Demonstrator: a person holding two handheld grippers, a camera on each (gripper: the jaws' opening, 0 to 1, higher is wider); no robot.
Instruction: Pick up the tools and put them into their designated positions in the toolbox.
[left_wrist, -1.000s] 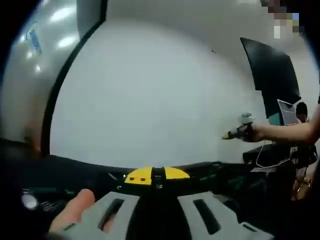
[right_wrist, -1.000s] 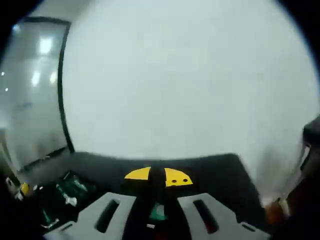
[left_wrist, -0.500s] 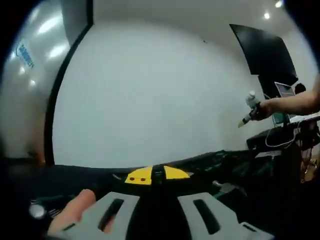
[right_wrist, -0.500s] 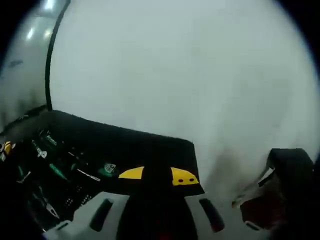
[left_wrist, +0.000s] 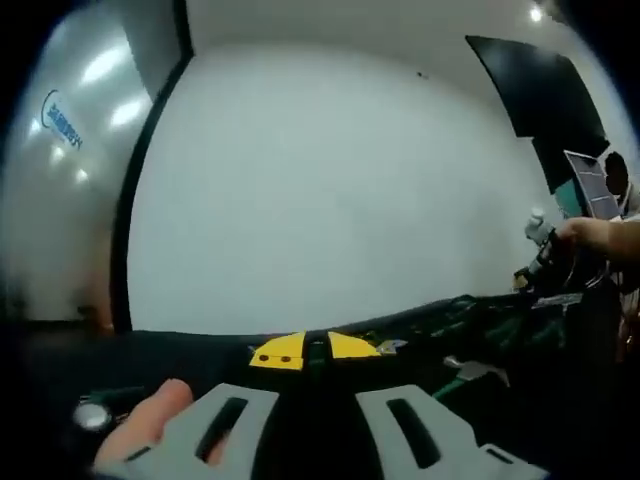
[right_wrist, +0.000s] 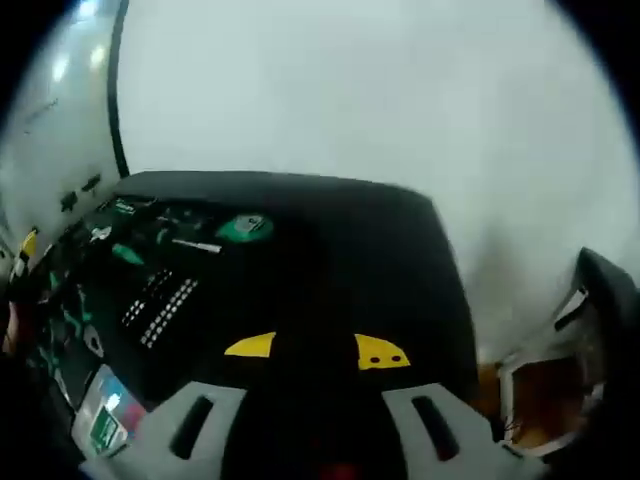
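Both tongs, left and right, gaping wide and gripping nothing, poised above the black desk strewn with green-handled tools.

**Bright wall, dark foreground, soft focus throughout**

Both views are dominated by an evenly lit white wall that reads far brighter than anything near the lens. Ceiling lights glare as smeared white patches on the glossy panel at the left of the left gripper view, and a small ceiling lamp burns at the top right. The dark work surface in the right gripper view is underexposed, its details swallowed in black, with a soft grey shadow on the wall just beside its right edge. Fisheye bending curves straight lines strongly toward the edges. Focus is soft and smeared everywhere, worst in the lower foreground.
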